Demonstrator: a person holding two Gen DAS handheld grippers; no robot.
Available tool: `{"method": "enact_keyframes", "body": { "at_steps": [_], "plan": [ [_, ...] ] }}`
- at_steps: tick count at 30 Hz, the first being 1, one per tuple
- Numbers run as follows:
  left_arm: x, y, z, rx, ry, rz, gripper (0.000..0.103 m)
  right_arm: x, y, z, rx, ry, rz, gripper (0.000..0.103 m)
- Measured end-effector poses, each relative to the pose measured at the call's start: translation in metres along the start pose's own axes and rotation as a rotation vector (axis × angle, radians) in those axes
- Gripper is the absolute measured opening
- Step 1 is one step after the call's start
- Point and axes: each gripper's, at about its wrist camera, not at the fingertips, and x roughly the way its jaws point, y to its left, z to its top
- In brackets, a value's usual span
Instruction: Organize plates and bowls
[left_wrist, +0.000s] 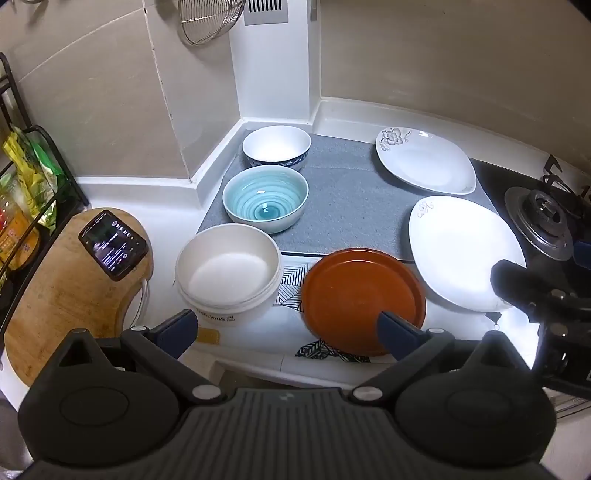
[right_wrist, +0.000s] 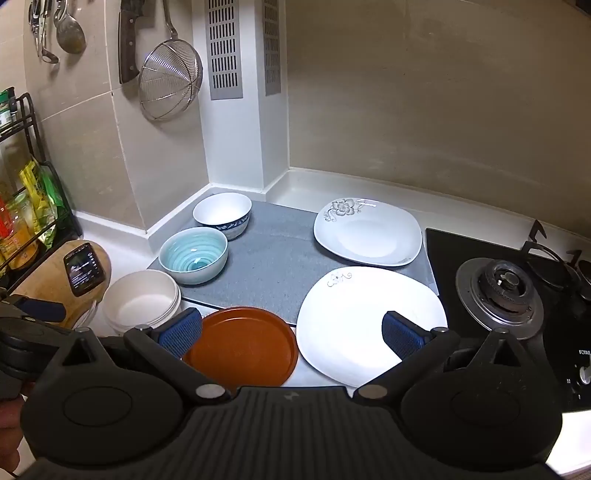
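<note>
At the bottom of each wrist view, the left gripper (left_wrist: 288, 332) and right gripper (right_wrist: 291, 334) hang with fingers spread wide, holding and touching nothing. Above them on the counter lie three plates: an orange plate (left_wrist: 364, 301) at lower centre and two white plates (left_wrist: 465, 253) (left_wrist: 424, 160) to the right. Three bowls line up on the left: a white tub (left_wrist: 229, 271), a teal bowl (left_wrist: 265, 197) and a blue-patterned bowl (left_wrist: 277, 147) farthest back.
</note>
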Motion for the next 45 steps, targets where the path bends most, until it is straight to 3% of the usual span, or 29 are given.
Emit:
{"method": "enact_keyframes", "body": {
  "at_steps": [17,26,45],
  "plan": [
    [0.014,0.006,0.010,0.031,0.002,-0.037,0.103,0.007,0.009,0.001,0.018,-0.005,-0.071,0.103],
    [0.016,0.010,0.010,0.023,0.010,-0.042,0.103,0.009,0.009,-0.001,0.055,0.019,-0.034,0.103],
    [0.017,0.009,0.009,0.041,0.009,-0.061,0.103,0.006,0.010,0.000,0.033,-0.003,-0.074,0.103]
  ]
}}
